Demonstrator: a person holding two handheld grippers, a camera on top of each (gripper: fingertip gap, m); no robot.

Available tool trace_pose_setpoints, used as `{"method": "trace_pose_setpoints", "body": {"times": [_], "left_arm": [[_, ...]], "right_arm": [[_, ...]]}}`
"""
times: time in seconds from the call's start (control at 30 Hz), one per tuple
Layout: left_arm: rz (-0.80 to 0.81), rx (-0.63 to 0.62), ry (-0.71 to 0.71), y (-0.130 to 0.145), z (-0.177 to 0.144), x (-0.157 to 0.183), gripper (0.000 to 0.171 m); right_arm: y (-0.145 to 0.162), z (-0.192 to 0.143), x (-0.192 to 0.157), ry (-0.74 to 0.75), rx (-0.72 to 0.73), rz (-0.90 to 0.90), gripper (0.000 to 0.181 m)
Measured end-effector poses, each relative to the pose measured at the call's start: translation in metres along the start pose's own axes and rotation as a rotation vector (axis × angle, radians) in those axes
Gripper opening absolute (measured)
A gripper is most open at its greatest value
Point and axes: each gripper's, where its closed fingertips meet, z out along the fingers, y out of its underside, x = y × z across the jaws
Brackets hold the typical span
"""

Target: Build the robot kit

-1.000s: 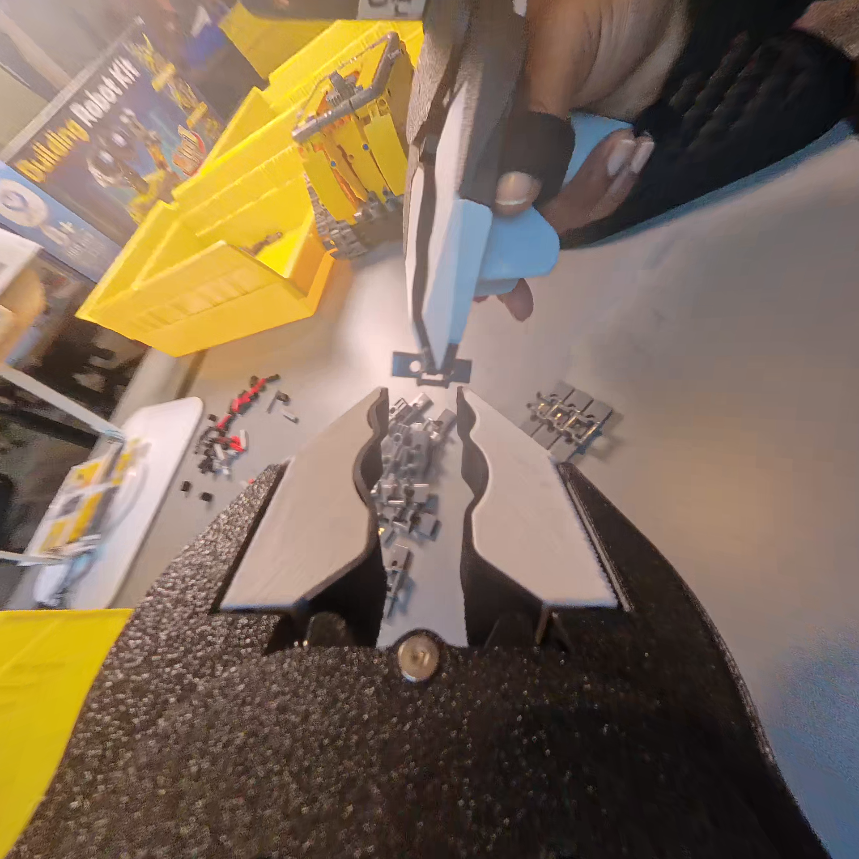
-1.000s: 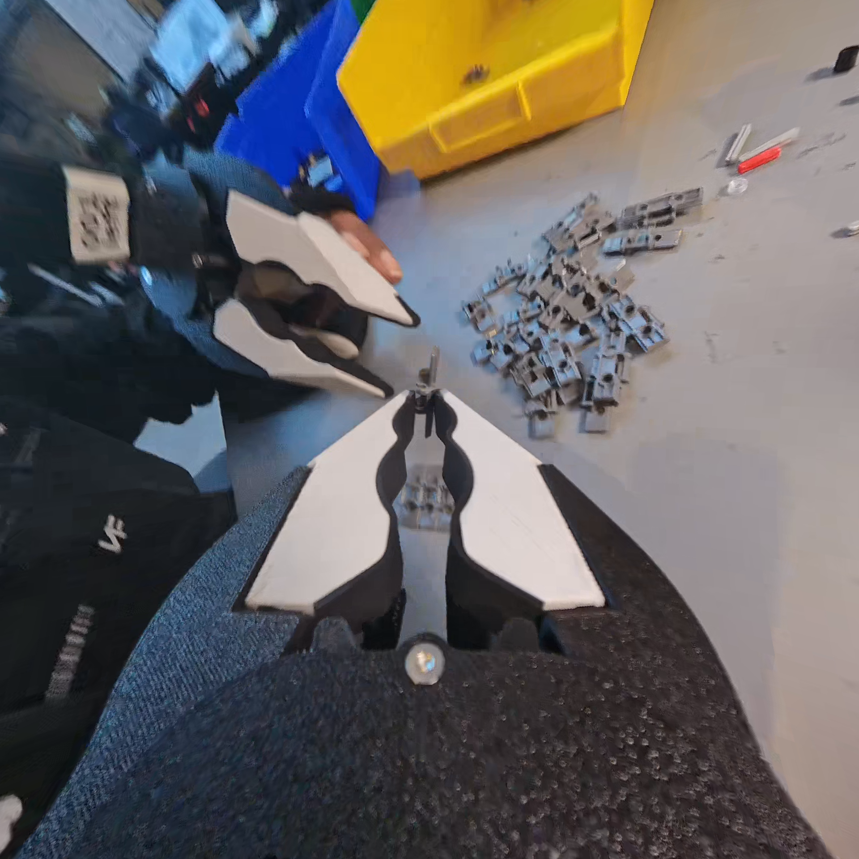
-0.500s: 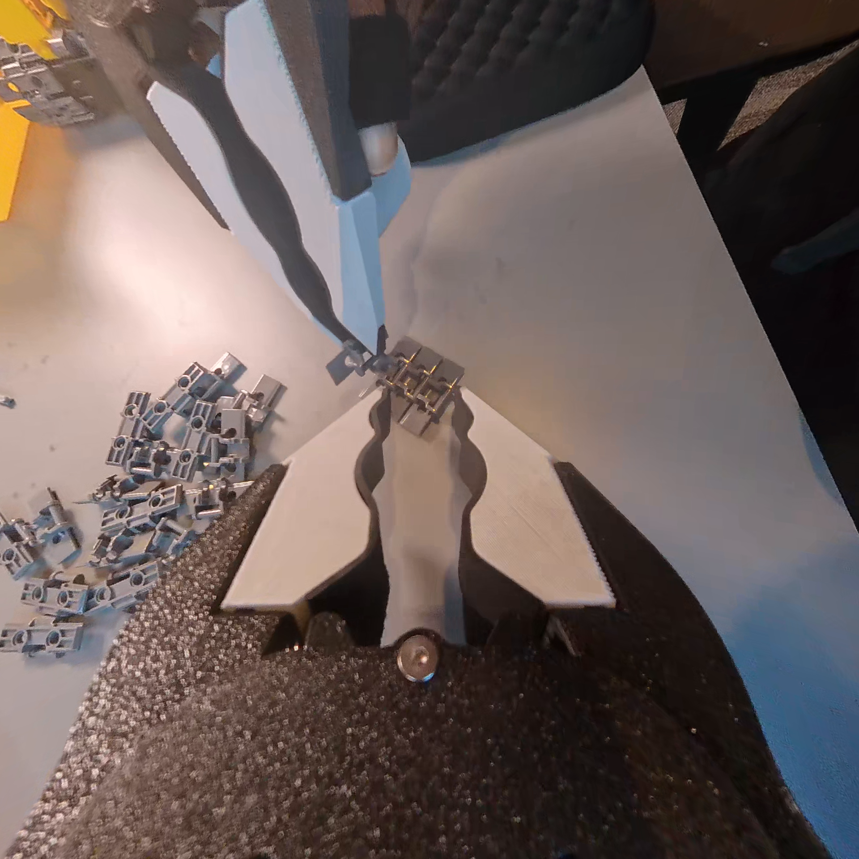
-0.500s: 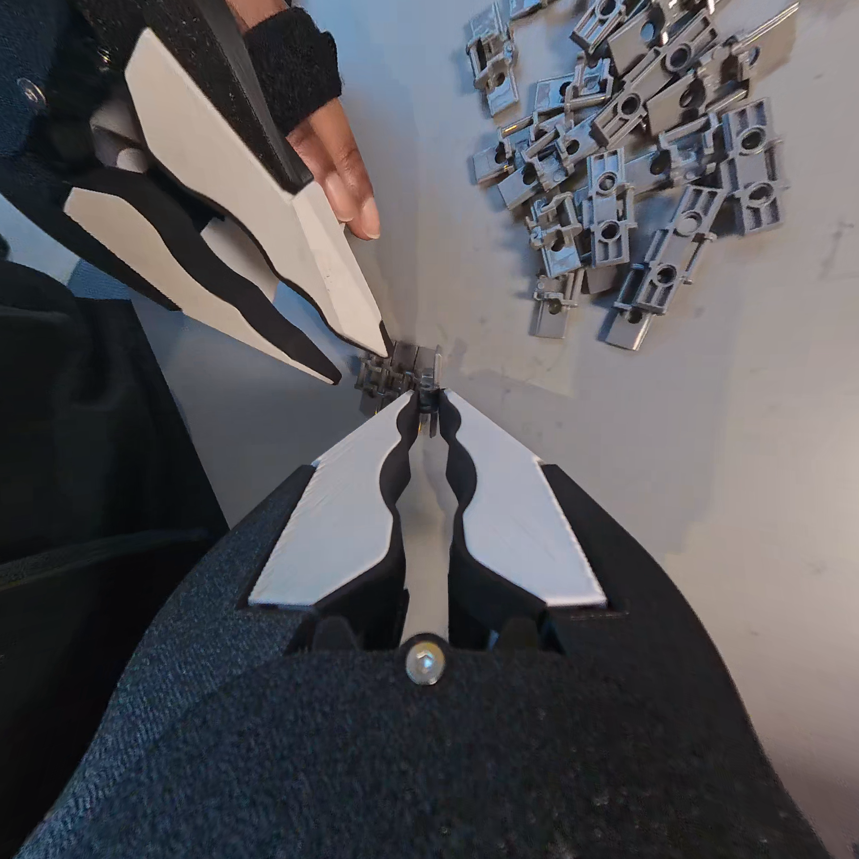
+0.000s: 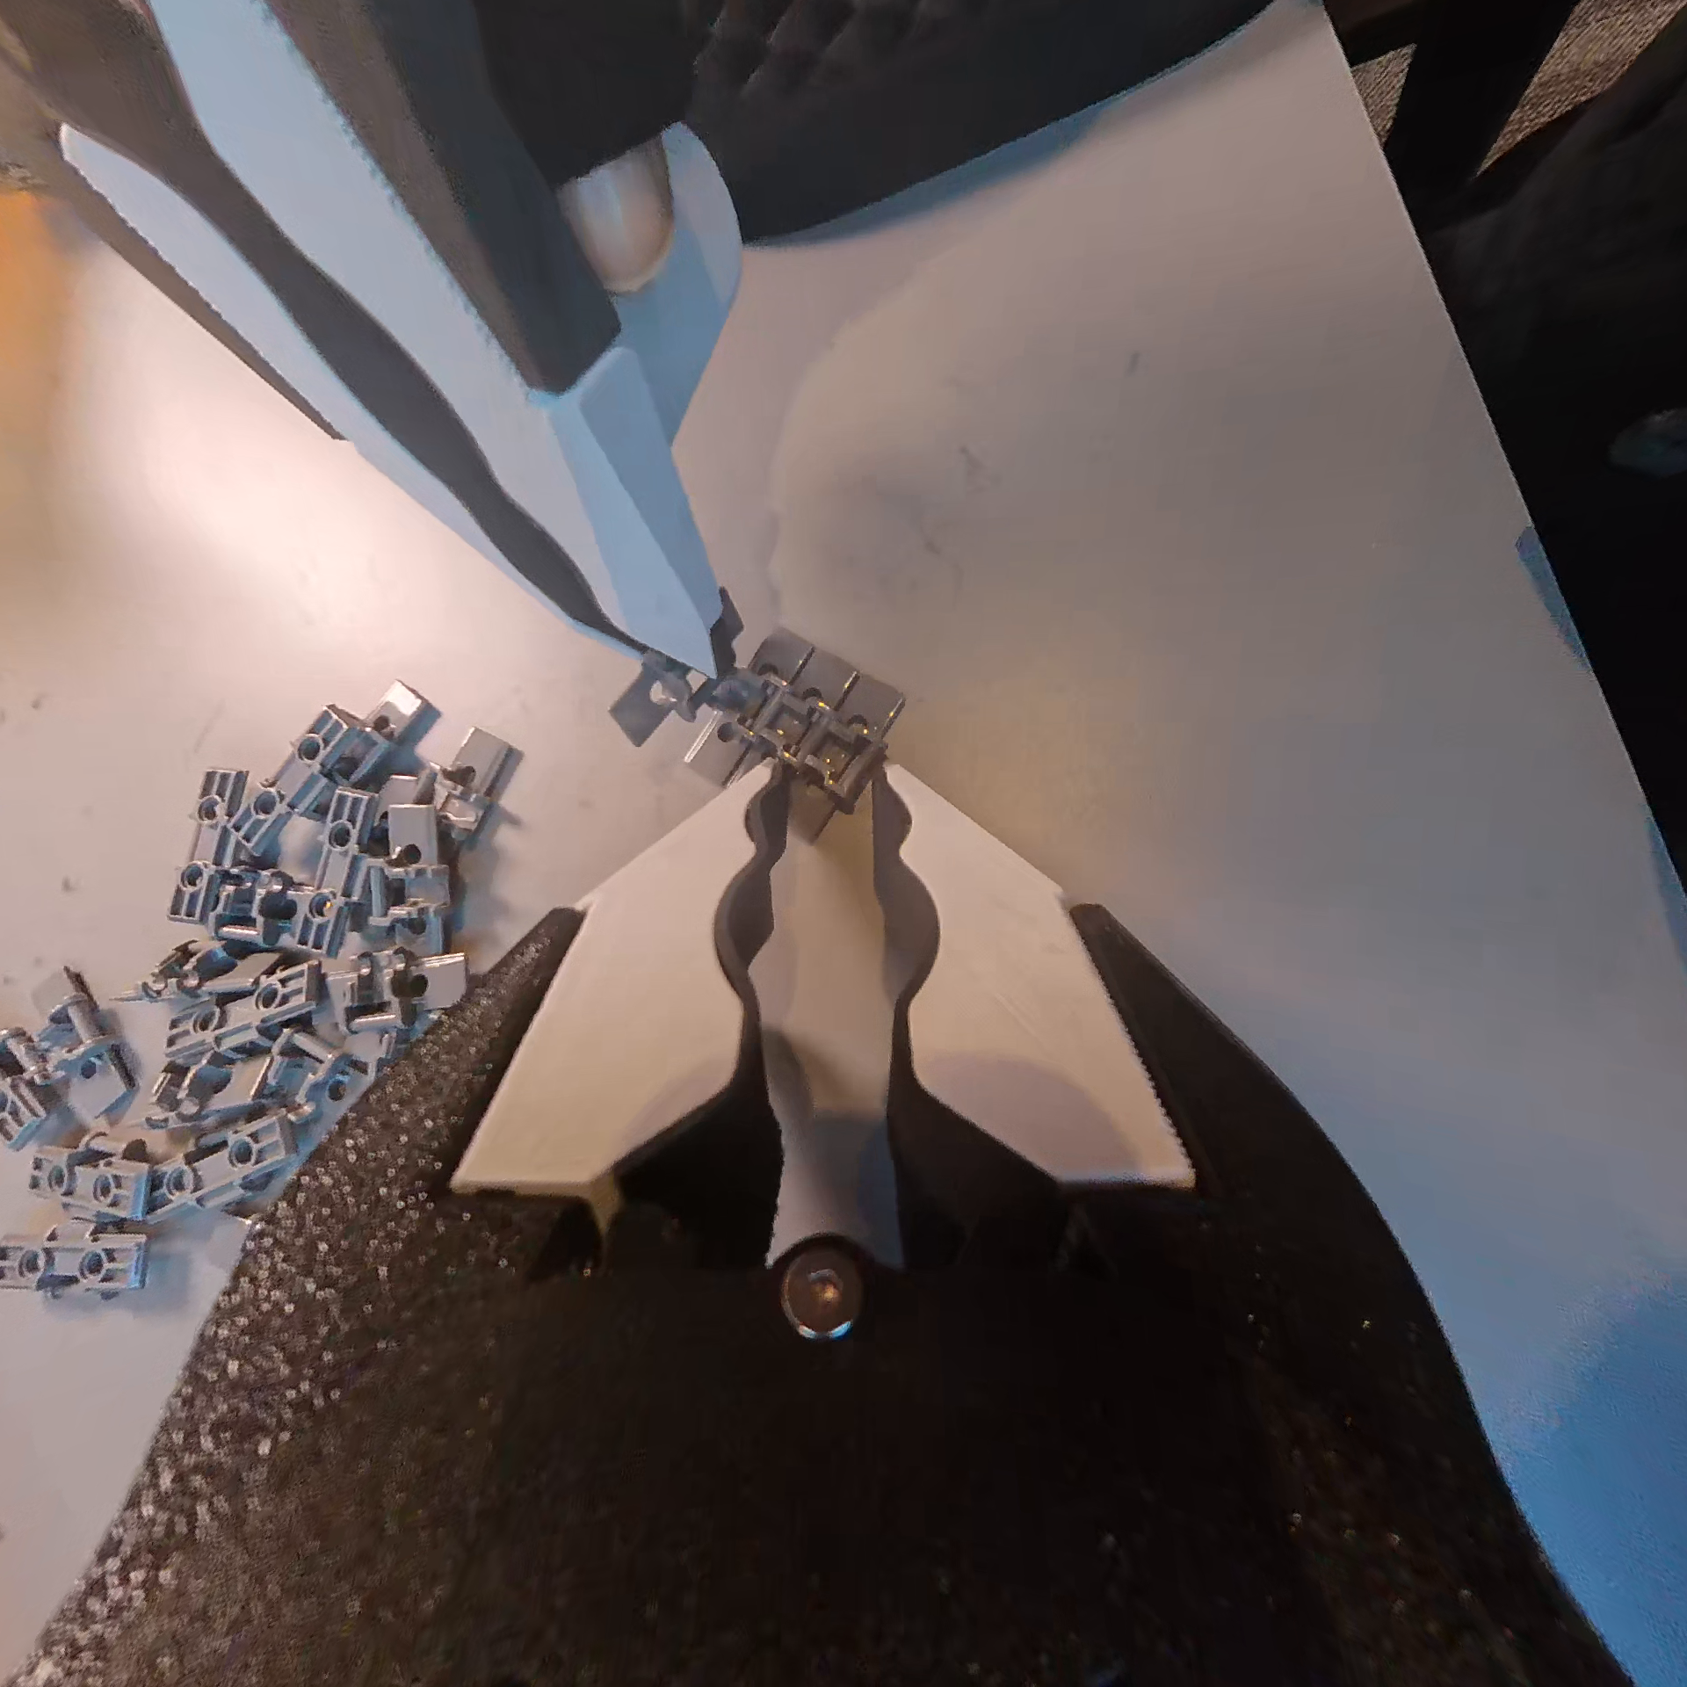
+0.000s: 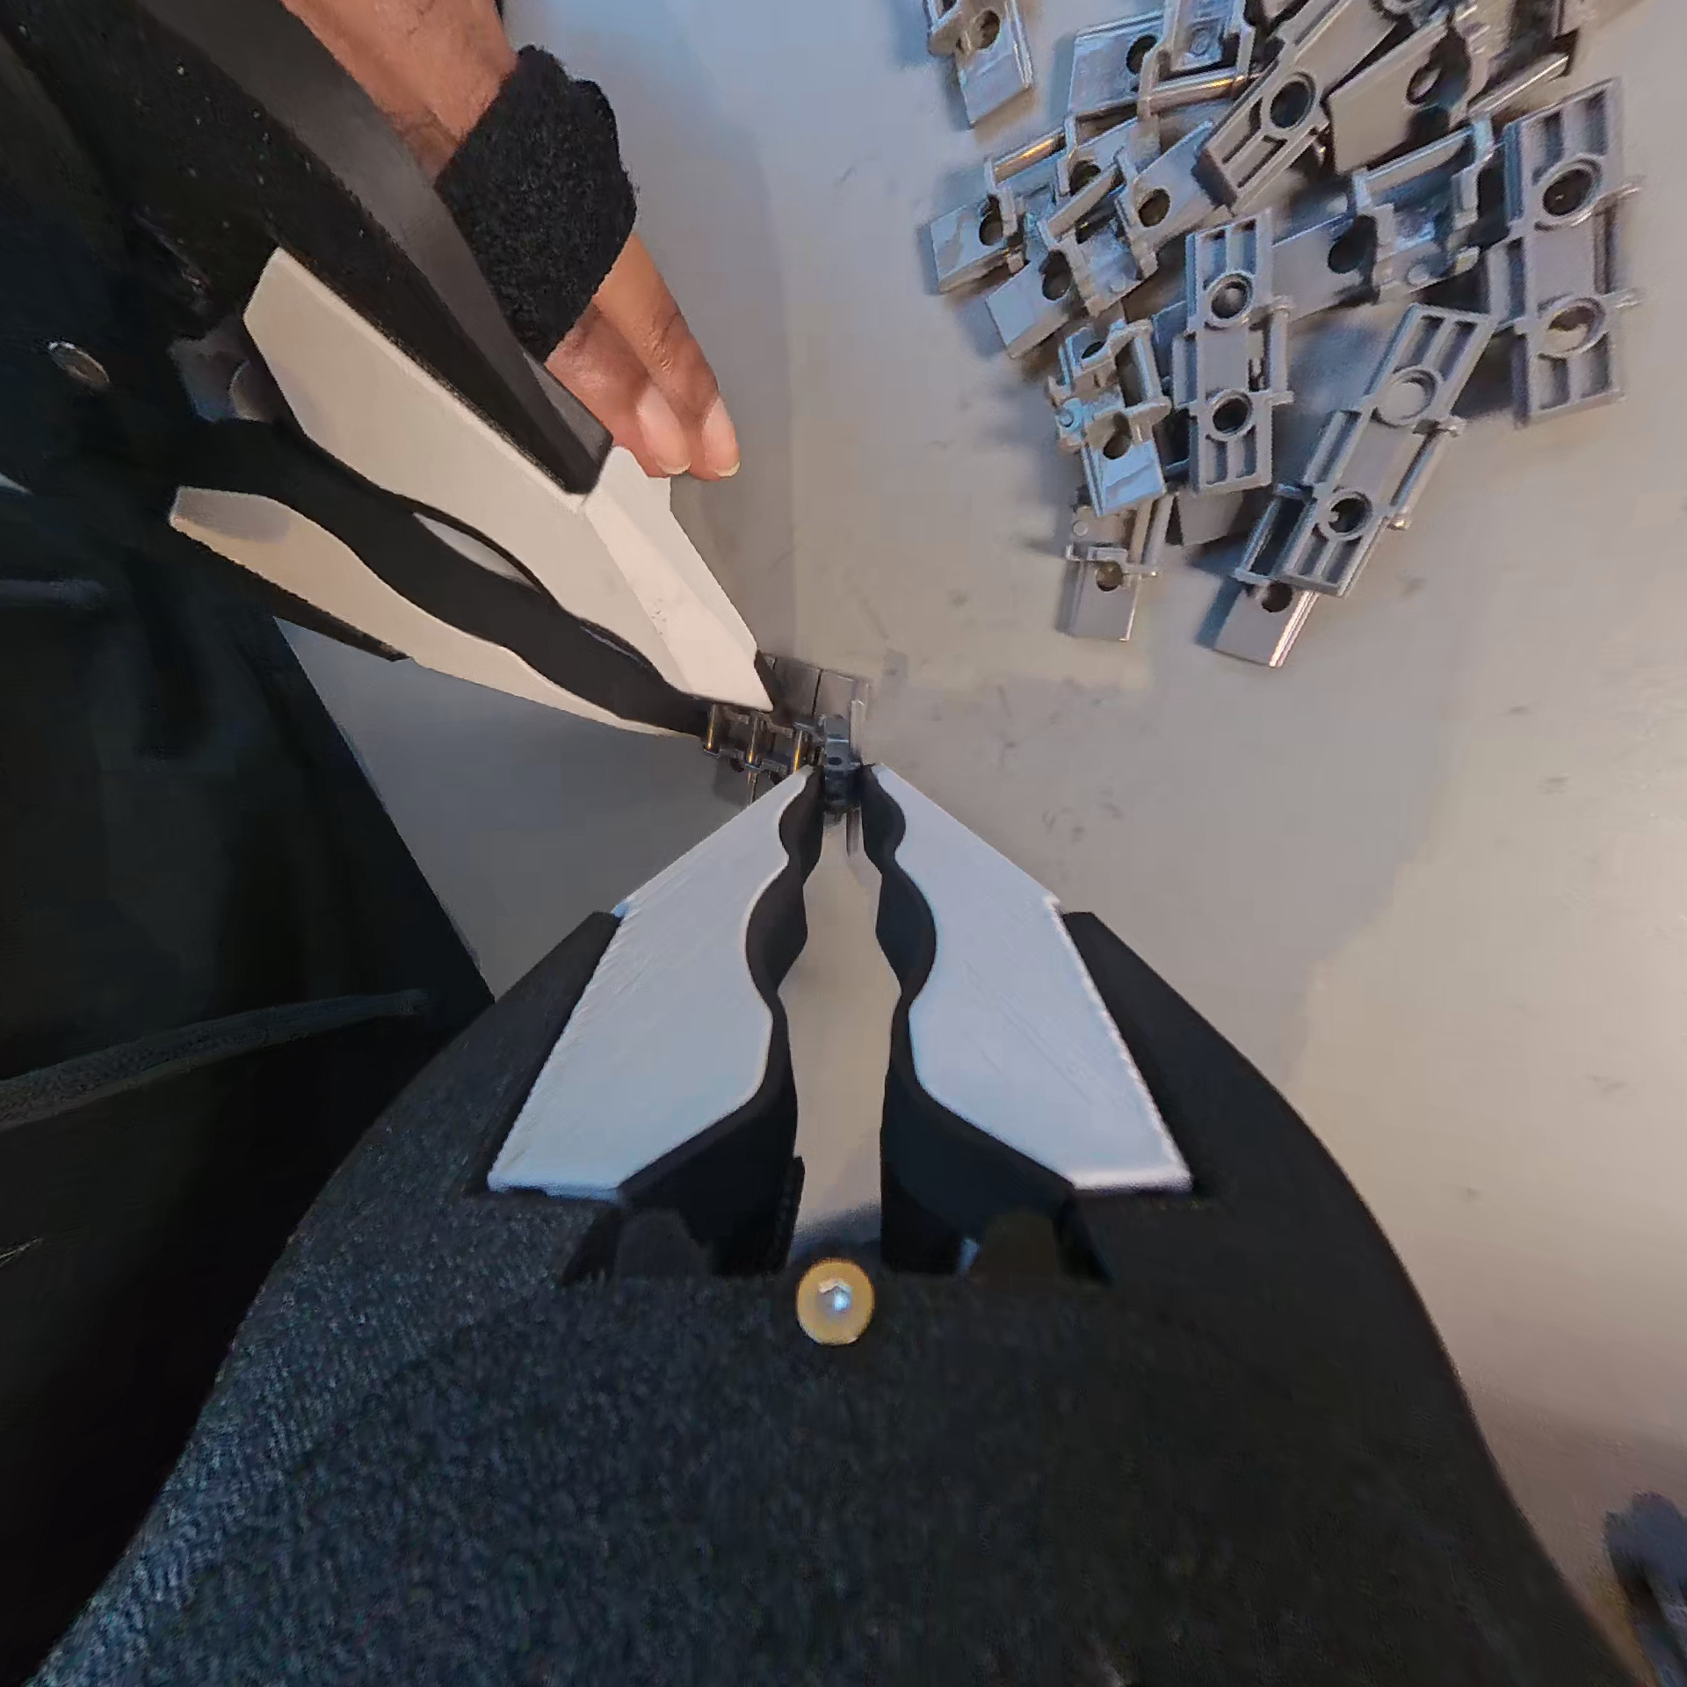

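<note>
**Two grippers meet over a short chain of grey links**

Pale grey tabletop [image 5: 1141, 475] fills both views, marked with faint scuffs and dark at its far edges.

Seen from the left wrist, the left gripper [image 5: 826, 780] has its fingers closed on the near end of a short assembled chain of grey links [image 5: 803, 721], which lies flat just past the fingertips. The right gripper [image 5: 689, 653] comes in from 11 o'clock, its fingers pinched shut on a single grey link [image 5: 650, 707] that touches the chain's end at 10 o'clock. A hand [image 5: 621, 219] in a black fingerless glove rests on that gripper's upper finger.

Seen from the right wrist, the right gripper [image 6: 840, 776] nips the single grey link [image 6: 838, 744] edge-on at the chain's [image 6: 776, 721] right end, while the left gripper [image 6: 739, 698] reaches in from 10 o'clock, clamped on the chain's other end, with gloved fingers of a hand [image 6: 639, 365] alongside it.

A loose pile of grey links [image 5: 265, 922] lies at 9 o'clock in the left view and at 1 o'clock [image 6: 1296, 301] in the right view, well apart from the chain.
</note>
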Motion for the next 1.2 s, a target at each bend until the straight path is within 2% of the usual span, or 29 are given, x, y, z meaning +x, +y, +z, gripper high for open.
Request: {"method": "trace_pose_setpoints", "body": {"times": [0.37, 0.8, 1.2], "left_arm": [[0.003, -0.006, -0.017, -0.001, 0.001, 0.002, 0.014], [0.002, -0.014, -0.038, -0.002, 0.002, 0.003, 0.012], [0.007, -0.013, -0.038, -0.002, 0.002, 0.004, 0.011]], "right_arm": [[0.006, 0.001, -0.002, 0.007, -0.104, 0.047, 0.008], [0.009, -0.001, -0.005, -0.034, -0.082, 0.176, 0.007], [0.01, 0.001, -0.001, 0.003, -0.171, 0.138, 0.007]]}}
